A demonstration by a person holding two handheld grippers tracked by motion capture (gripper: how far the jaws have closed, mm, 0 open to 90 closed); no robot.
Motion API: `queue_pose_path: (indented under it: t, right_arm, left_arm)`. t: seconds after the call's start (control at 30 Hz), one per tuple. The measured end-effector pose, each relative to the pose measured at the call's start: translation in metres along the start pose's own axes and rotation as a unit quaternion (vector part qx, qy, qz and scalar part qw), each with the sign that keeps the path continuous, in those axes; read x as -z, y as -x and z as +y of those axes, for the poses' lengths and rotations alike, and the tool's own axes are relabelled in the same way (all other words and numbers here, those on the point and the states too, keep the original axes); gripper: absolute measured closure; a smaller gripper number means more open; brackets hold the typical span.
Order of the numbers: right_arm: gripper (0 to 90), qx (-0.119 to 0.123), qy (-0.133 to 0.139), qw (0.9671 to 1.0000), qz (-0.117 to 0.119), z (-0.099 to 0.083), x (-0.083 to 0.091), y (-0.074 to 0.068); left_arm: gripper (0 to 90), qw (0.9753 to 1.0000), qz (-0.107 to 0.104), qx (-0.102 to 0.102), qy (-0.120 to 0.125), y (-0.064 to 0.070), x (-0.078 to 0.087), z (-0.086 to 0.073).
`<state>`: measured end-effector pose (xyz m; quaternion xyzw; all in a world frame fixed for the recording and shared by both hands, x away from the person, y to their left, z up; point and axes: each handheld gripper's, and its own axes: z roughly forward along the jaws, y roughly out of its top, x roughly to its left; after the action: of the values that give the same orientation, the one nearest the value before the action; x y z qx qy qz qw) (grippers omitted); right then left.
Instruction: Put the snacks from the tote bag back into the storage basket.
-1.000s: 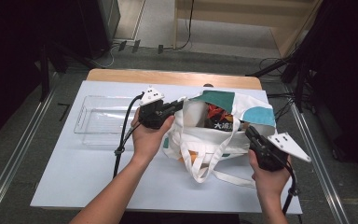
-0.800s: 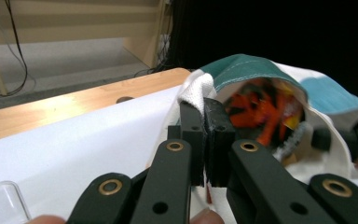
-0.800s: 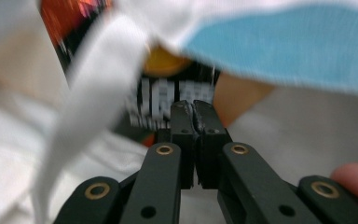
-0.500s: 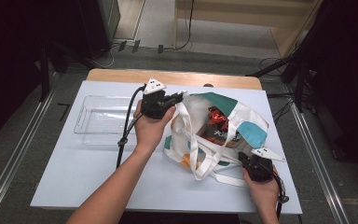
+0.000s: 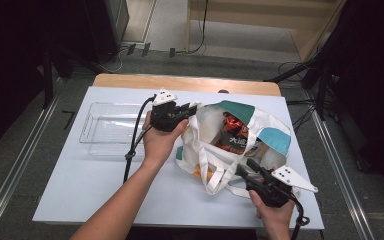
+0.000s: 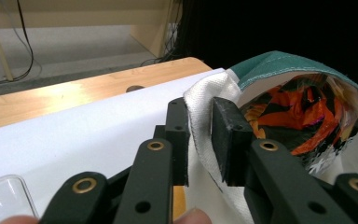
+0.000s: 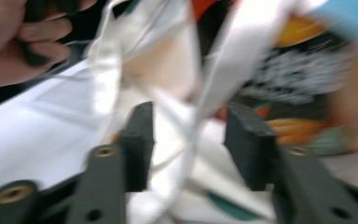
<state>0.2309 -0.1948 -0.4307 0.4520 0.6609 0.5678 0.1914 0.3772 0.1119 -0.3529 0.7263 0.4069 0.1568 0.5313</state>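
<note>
1. Tote bag [image 5: 240, 142], white canvas with teal patches, lies on its side on the white table sheet [image 5: 80, 185], just right of the clear plastic tray [image 5: 107, 131], with its mouth gaping upward.
2. Inside the bag we see a crinkly orange-and-black snack packet [image 5: 232, 134]; the left gripper view shows it too [image 6: 303, 116].
3. Our left gripper [image 5: 187, 111] sits at the bag's tray-side rim; its jaws pinch the white hem there [image 6: 200, 126].
4. Our right gripper [image 5: 245, 169] is at the bag's near edge, by the looping white straps [image 5: 215, 172]. Its jaws stand spread, with a strap [image 7: 182, 135] running between them; that view is blurred.
5. Beyond the bag, a strip of the wooden tabletop [image 5: 180, 82] shows past the sheet's far edge.
</note>
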Motion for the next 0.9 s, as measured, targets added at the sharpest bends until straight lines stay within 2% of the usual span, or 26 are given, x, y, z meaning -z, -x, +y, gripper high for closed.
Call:
queue_pose_path:
  t: [0.03, 0.07, 0.13, 0.17, 0.2, 0.33, 0.4, 0.47, 0.6, 0.63, 0.67, 0.7, 0.8, 0.83, 0.87, 0.9]
  right_arm:
    - [51.4, -0.009, -0.014, 0.9999, 0.003, -0.002, -0.006, -0.002]
    - [54.8, -0.023, -0.032, 0.9992, 0.000, -0.004, -0.013, -0.003]
    - [73.9, -0.029, -0.054, 0.9980, -0.016, -0.008, -0.023, -0.003]
    - [73.9, -0.029, -0.054, 0.9980, -0.016, -0.008, -0.023, -0.003]
    - [89.0, -0.016, -0.058, 0.9977, -0.032, -0.008, -0.027, -0.004]
    - [89.4, 0.000, -0.042, 0.9984, -0.039, 0.003, -0.027, -0.007]
    - [89.5, -0.004, -0.035, 0.9985, -0.043, 0.010, -0.028, -0.006]
    - [89.4, -0.006, -0.029, 0.9986, -0.043, 0.016, -0.031, -0.006]
    - [89.5, -0.001, -0.023, 0.9988, -0.043, 0.025, -0.036, -0.008]
    - [89.5, 0.003, -0.021, 0.9988, -0.043, 0.027, -0.038, -0.009]
    - [89.5, 0.003, -0.021, 0.9988, -0.043, 0.027, -0.038, -0.009]
    - [89.5, 0.006, -0.020, 0.9990, -0.040, 0.032, -0.040, -0.012]
    - [89.5, 0.002, -0.015, 0.9992, -0.036, 0.035, -0.041, -0.012]
    - [89.5, -0.002, -0.013, 0.9993, -0.035, 0.036, -0.042, -0.012]
    - [89.4, -0.006, -0.011, 0.9993, -0.035, 0.037, -0.042, -0.013]
    - [89.4, -0.008, -0.011, 0.9993, -0.034, 0.038, -0.041, -0.013]
  left_arm:
    - [75.8, 1.0000, -0.002, 0.001, 0.001, 0.000, 0.001, -0.001]
    - [75.7, 1.0000, -0.005, 0.001, 0.000, 0.000, 0.002, -0.002]
    - [74.4, 1.0000, -0.009, -0.002, 0.001, 0.001, 0.006, -0.004]
    - [72.8, 1.0000, -0.009, -0.002, 0.001, 0.001, 0.006, -0.004]
    - [68.6, 0.9998, -0.016, -0.006, 0.001, 0.001, 0.010, -0.006]
    - [54.8, 0.9998, -0.017, -0.006, 0.006, 0.007, 0.024, -0.012]
    - [50.3, 0.9997, -0.023, -0.003, 0.012, 0.013, 0.033, -0.018]
    - [44.1, 0.9998, -0.008, -0.010, 0.015, 0.022, 0.041, -0.024]
    - [40.2, 0.9990, 0.007, -0.029, 0.033, 0.040, 0.055, -0.035]
    - [40.3, 0.9987, 0.000, -0.030, 0.041, 0.047, 0.058, -0.039]
    - [41.2, 0.9987, 0.000, -0.030, 0.041, 0.047, 0.058, -0.039]
    - [44.0, 0.9981, -0.019, -0.042, 0.041, 0.058, 0.058, -0.044]
    - [50.8, 0.9957, -0.059, -0.070, 0.012, 0.074, 0.047, -0.053]
    - [53.5, 0.9957, -0.059, -0.070, 0.012, 0.074, 0.047, -0.053]
    - [54.4, 0.9938, -0.074, -0.083, -0.006, 0.083, 0.035, -0.059]
    - [54.4, 0.9935, -0.076, -0.084, -0.013, 0.086, 0.030, -0.062]
